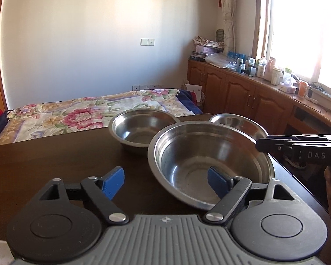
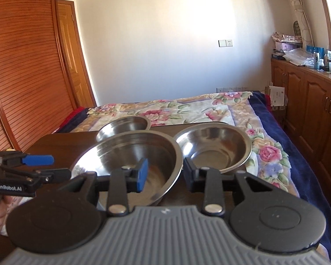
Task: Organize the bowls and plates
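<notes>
Three steel bowls stand on the dark table (image 1: 55,154). The large bowl (image 1: 209,159) (image 2: 132,154) is nearest, with a smaller bowl (image 1: 141,128) (image 2: 125,125) behind it and another bowl (image 1: 238,123) (image 2: 216,148) beside it. My left gripper (image 1: 165,183) (image 2: 53,166) is wide open and straddles the large bowl's near-left rim, one blue pad (image 1: 218,182) inside and the other outside, neither touching. My right gripper (image 2: 165,174) (image 1: 257,144) straddles the opposite rim. Its blue pad (image 2: 142,174) stands clear inside the bowl, so it is open.
A bed with a floral cover (image 1: 88,112) (image 2: 187,110) lies just past the table's far edge. Wooden cabinets (image 1: 242,92) with bottles on top run along the right under the window. A slatted wooden wardrobe (image 2: 22,66) stands at the left. The table's right edge (image 1: 302,190) is close to the bowls.
</notes>
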`<state>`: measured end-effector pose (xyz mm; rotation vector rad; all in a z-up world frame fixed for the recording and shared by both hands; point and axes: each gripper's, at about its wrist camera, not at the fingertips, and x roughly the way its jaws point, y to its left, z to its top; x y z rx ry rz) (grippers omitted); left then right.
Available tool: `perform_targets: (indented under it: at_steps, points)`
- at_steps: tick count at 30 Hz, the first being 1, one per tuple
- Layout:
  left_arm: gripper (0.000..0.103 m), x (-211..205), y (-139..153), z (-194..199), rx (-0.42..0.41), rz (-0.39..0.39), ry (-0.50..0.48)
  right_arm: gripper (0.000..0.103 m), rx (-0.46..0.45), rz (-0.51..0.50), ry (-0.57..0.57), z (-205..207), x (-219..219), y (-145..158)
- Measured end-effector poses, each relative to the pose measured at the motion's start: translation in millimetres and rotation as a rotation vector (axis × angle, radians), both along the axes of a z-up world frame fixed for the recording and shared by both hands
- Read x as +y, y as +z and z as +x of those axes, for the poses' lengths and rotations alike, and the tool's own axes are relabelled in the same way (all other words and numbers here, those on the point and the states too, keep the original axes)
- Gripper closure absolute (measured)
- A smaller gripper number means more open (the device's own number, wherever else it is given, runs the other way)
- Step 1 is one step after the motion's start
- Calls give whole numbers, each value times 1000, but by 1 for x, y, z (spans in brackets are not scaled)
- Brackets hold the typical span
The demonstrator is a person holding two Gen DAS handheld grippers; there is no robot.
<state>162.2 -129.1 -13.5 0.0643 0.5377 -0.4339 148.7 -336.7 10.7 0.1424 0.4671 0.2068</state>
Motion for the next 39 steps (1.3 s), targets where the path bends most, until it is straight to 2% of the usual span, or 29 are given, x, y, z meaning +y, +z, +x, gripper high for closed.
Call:
perform_targets:
  at_steps: [8,15,17,20,22,24,29,31,39]
  points:
    - [18,-8,-6,14,20,9,3,66,32,29,9,11,-5,-9]
    - [23,-10,-10,23,47,-3,-2,66,50,38,21,13,-4,-12]
    - [25,-11,-10,24,48,-1,-1,66,54,43,26,14,-5,-13]
    - [36,-13,-12,27,64,1,-5,66,57,40,29,14,-3,-12]
    - [48,-14,-12,28,73,3,-11,66,58,42,32,16,-4,-13]
    - [53,-15,-13,29,83,5,-16,66,59,43,35,16,-3,-13]
    - [56,-14,-13,27,95,8,-23,67,66,45,39,17,-1,-13]
    - [62,-13,-12,25,99,8,-18,68,73,55,39,18,-1,-14]
    - [62,-5,-4,10,84,2,-19,73,91,87,39,16,-1,-14]
